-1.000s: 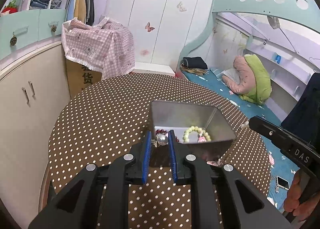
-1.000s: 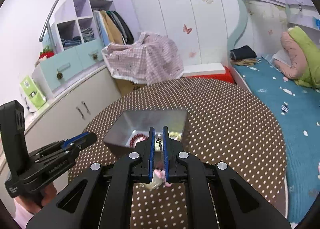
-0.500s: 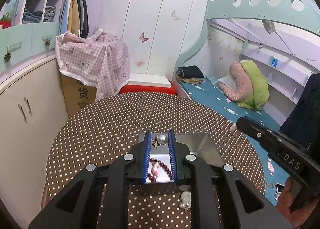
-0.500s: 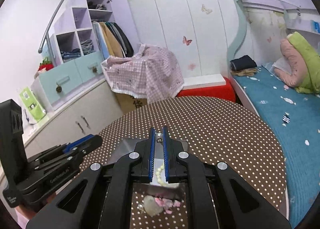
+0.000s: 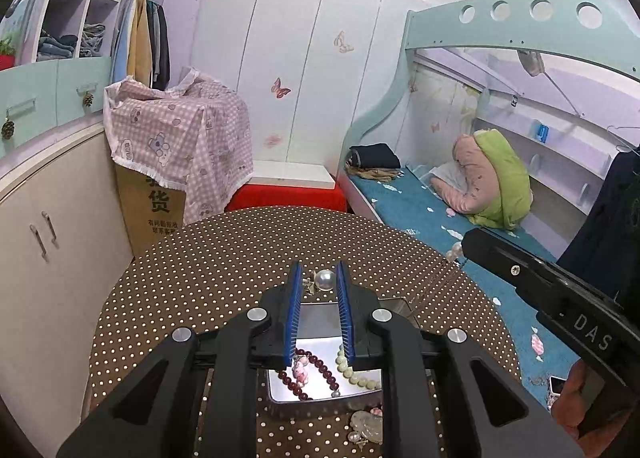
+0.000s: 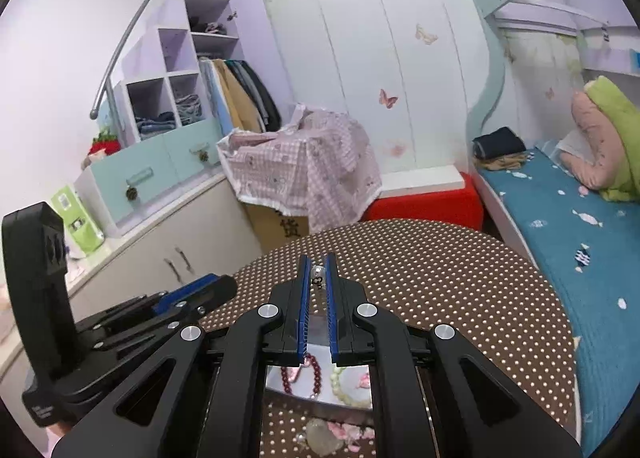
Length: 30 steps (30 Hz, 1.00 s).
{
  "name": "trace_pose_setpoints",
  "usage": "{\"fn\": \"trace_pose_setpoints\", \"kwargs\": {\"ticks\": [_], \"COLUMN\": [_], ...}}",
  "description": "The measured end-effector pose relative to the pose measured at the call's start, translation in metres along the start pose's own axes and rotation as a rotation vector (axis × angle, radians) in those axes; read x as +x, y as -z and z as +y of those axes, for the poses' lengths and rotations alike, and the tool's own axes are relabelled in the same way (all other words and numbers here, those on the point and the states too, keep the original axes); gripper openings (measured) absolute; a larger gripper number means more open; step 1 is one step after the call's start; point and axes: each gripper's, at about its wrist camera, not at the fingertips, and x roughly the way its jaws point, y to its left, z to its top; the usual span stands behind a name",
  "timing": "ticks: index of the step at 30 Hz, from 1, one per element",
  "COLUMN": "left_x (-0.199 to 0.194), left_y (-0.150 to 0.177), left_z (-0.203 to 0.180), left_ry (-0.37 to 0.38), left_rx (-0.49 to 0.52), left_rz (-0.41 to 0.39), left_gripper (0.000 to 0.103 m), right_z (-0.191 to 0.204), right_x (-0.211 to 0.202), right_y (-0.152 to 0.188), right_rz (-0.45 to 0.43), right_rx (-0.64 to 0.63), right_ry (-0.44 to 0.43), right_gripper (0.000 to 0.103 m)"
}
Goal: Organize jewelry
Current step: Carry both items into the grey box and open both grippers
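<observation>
My left gripper (image 5: 318,278) is shut on a pearl earring (image 5: 324,279) held at its tips, above the far rim of a metal tray (image 5: 320,322). My right gripper (image 6: 319,272) is shut on another small pearl earring (image 6: 318,272), also above the tray (image 6: 316,326). In the tray lie a dark red bead bracelet (image 5: 320,372) with a pink charm and a pale green bead bracelet (image 5: 352,374); both show in the right wrist view too, the red one (image 6: 316,370) and the green one (image 6: 344,388). The left gripper's body (image 6: 120,318) shows at the left of the right wrist view.
The tray stands on a round brown polka-dot table (image 5: 240,258). Loose pale and pink jewelry (image 5: 366,424) lies on the cloth in front of the tray. Cabinets stand to the left, a covered cardboard box (image 5: 160,194) behind the table, a bed (image 5: 440,210) to the right.
Both grippers have risen and moved forward over the tray, each still holding its earring. The tray now sits beneath the fingers instead of ahead of them.
</observation>
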Motion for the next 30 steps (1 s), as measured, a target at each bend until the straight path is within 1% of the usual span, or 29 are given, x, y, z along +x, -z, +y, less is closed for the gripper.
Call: {"fn": "trace_pose_setpoints", "kwargs": {"ticks": [1,5,7,9,14,16,17,18,20,21,22,23,24,25,26,27,29,30], "left_x": [0.002,0.01,0.017,0.026,0.045,0.05,0.051,0.053,0.054,0.053,0.052,0.051,0.05,0.048,0.046,0.043,0.038,0.036], "left_y": [0.0,0.004,0.008,0.015,0.031,0.037,0.038,0.039,0.041,0.041,0.041,0.04,0.04,0.039,0.038,0.037,0.035,0.035], "left_z": [0.001,0.001,0.002,0.003,0.008,0.009,0.009,0.009,0.01,0.009,0.01,0.011,0.011,0.012,0.011,0.011,0.009,0.009], "left_ry": [0.001,0.007,0.001,-0.011,-0.017,-0.029,-0.03,-0.03,-0.026,-0.026,-0.036,-0.038,-0.028,-0.019,-0.022,-0.029,-0.041,-0.039], "left_rx": [-0.004,-0.013,-0.008,-0.007,-0.018,-0.022,-0.021,-0.022,-0.031,-0.033,-0.035,-0.041,-0.048,-0.057,-0.057,-0.053,-0.046,-0.046], "left_rz": [0.003,0.031,0.058,0.094,0.17,0.198,0.207,0.218,0.234,0.236,0.239,0.24,0.242,0.242,0.24,0.235,0.224,0.219], "left_gripper": [0.016,0.016,0.016,0.016,0.016,0.016,0.017,0.017,0.017,0.019,0.025,0.038,0.043,0.044,0.045,0.05,0.054,0.054], "right_z": [0.0,-0.003,-0.004,-0.008,-0.016,-0.02,-0.021,-0.021,-0.022,-0.022,-0.022,-0.023,-0.024,-0.024,-0.025,-0.026,-0.028,-0.029], "right_x": [0.001,0.02,0.028,0.037,0.054,0.056,0.057,0.057,0.056,0.055,0.054,0.051,0.049,0.047,0.043,0.038,0.031,0.03], "right_y": [0.001,0.018,0.027,0.04,0.06,0.064,0.066,0.067,0.067,0.066,0.065,0.063,0.062,0.06,0.058,0.056,0.053,0.051], "right_rz": [0.005,0.073,0.104,0.145,0.211,0.221,0.225,0.225,0.228,0.228,0.224,0.216,0.208,0.203,0.19,0.164,0.143,0.143], "right_rx": [0.0,0.033,0.04,0.076,0.097,0.114,0.116,0.115,0.111,0.111,0.113,0.115,0.118,0.12,0.126,0.137,0.14,0.14], "right_ry": [0.003,-0.014,-0.002,-0.004,0.009,0.012,0.011,0.013,0.018,0.015,0.015,0.021,0.029,0.034,0.047,0.069,0.08,0.079], "right_gripper": [0.008,0.008,0.008,0.008,0.008,0.008,0.008,0.011,0.011,0.011,0.011,0.013,0.024,0.052,0.066,0.071,0.071,0.071]}}
